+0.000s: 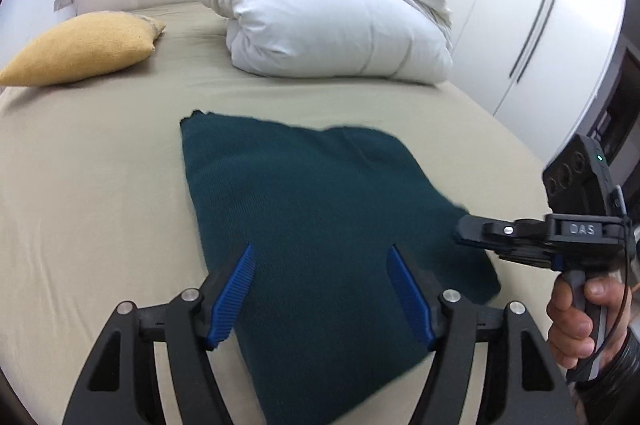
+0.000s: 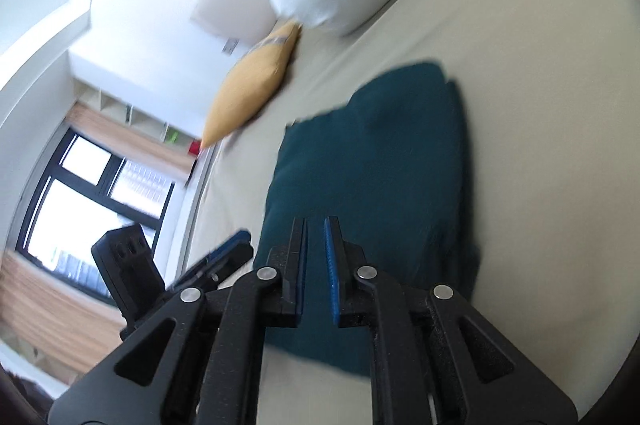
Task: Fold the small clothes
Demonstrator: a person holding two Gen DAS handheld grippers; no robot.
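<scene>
Teal folded garment [image 1: 320, 225] flat on bed [image 1: 100, 205]; left claw [image 1: 322, 265] spread wide above it, right claw [image 2: 316, 237] nearly closed (empty).

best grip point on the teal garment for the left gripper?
Judgement: the near left corner of the garment, coming in low from the near edge. It lies flat and folded on the bed, so only edges offer a pinchable lip. The left gripper is already open above it.

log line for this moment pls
teal garment folded on bed | left hand-held gripper open above it | right hand-held gripper nearly shut, empty
</scene>
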